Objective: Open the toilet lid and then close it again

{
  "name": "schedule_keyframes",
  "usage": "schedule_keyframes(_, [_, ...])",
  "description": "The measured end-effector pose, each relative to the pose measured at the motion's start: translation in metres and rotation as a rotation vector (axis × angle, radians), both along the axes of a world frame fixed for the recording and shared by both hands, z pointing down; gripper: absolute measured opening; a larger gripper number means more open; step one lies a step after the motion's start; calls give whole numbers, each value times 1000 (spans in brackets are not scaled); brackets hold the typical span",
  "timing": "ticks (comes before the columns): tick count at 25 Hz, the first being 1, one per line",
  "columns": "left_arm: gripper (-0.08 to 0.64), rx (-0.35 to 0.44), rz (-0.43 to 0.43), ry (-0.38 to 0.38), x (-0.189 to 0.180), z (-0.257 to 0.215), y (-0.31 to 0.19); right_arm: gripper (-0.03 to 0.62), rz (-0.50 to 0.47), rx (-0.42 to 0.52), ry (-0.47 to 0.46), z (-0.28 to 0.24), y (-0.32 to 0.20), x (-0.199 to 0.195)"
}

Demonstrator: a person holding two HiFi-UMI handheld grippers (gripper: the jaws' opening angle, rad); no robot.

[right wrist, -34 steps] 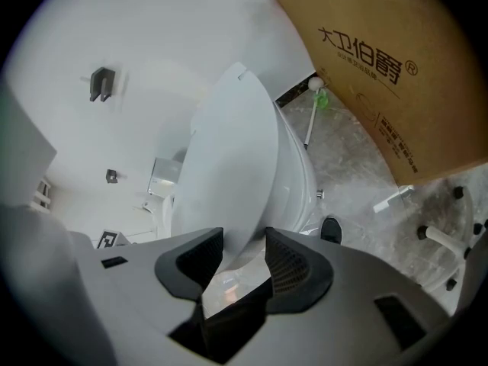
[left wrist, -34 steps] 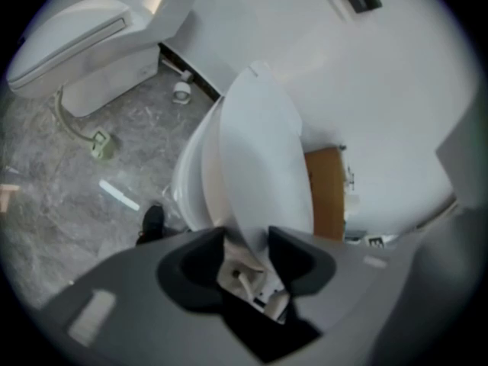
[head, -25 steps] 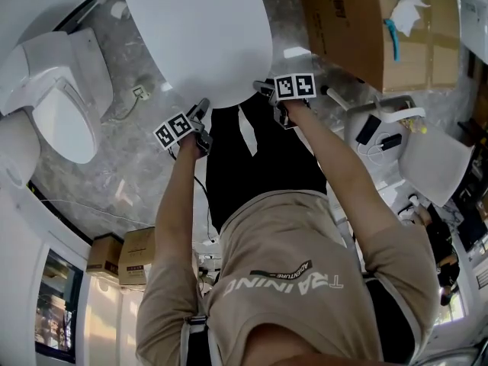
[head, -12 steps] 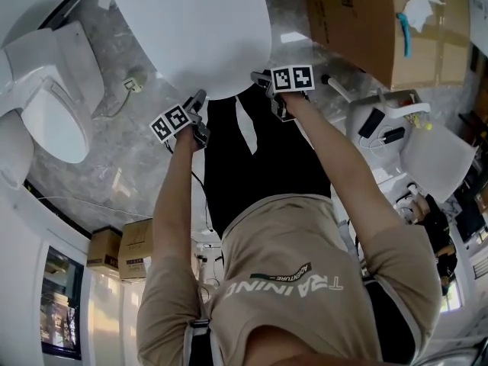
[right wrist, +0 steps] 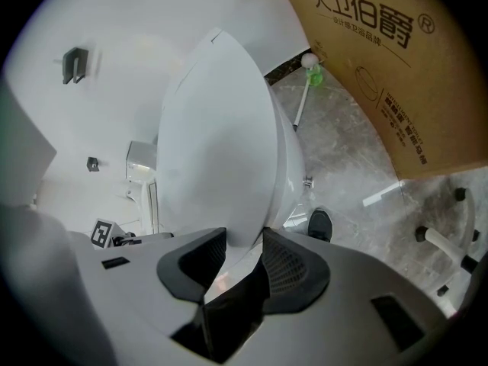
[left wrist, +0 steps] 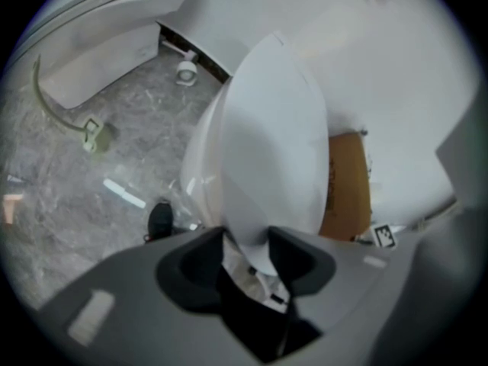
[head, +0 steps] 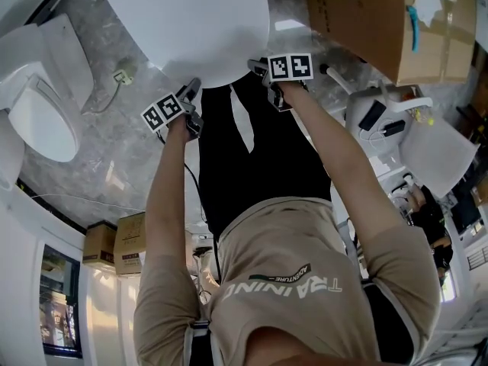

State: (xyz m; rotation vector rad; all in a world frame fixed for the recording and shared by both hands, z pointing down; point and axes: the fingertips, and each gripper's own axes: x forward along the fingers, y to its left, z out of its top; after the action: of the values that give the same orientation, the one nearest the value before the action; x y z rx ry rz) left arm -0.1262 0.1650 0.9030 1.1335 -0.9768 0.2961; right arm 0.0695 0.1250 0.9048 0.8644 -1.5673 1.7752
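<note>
Right hand-held gripper [right wrist: 242,241] slants down, jaws just closing on toilet lid [right wrist: 217,139].

The toilet lid [head: 200,29] is a plain white, glossy oval with a smooth, unmarked outer face. It is part-way raised, tilted at a slant above the white toilet bowl [right wrist: 288,166]. Its rounded front edge is the lifted end, clear of the bowl's rim.

The toilet lid [head: 191,21] stands far centre; a second toilet [head: 34,105] sits on the floor [head: 130,132] to its left, a cardboard box [head: 358,14] to its right
</note>
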Motion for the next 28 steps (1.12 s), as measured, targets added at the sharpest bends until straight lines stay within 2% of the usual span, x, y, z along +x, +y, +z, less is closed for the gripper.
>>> schedule_keyframes(8, [187,16,1,3,2,12,0,152,6,2,24,10,1,2])
schedule_keyframes(18, [198,70,-15,56,2,16,-1,152,38,52,11,11,-1,2])
schedule_keyframes(24, [176,86,-59,95,2,2,8,127,26,69,48,-1,8,4])
schedule_keyframes(28, [173,113,-84,84,1,-12,14,120,-3,97,5,-19,10,2])
